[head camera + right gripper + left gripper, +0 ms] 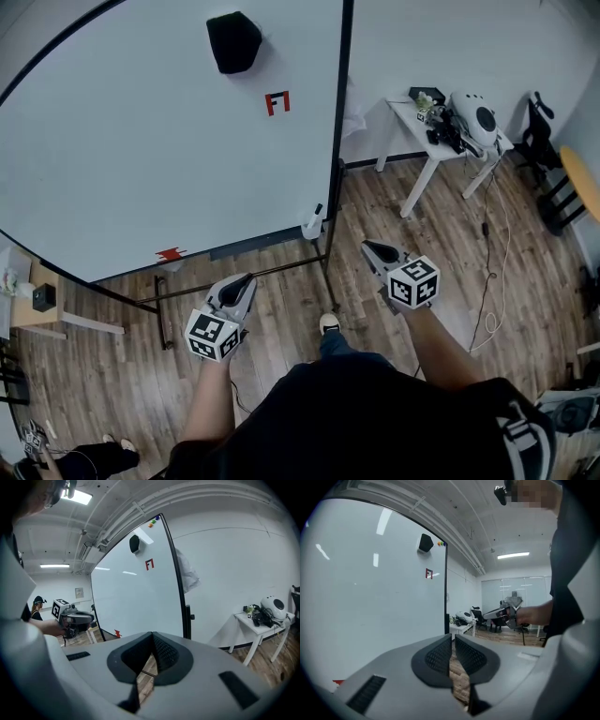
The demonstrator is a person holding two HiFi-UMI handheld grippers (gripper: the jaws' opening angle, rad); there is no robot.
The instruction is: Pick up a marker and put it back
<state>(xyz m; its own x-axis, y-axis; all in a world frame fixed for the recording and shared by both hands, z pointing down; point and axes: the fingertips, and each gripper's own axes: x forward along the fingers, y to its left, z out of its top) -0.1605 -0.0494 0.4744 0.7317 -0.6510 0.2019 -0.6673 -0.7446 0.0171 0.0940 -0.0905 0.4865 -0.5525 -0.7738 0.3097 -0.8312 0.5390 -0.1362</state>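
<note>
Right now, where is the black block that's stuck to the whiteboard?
In the head view, the black block sits high on the whiteboard, toward its right side. It is just up and left of the red mark.

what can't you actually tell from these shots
Pale object at the whiteboard stand's corner, head view: too small to tell if it is a marker.
Clutter on the white table: too small to name in any view.
Coloured dots atop the board, right gripper view: too small.
Second person, head view's lower left: cut off by the edge.
</note>
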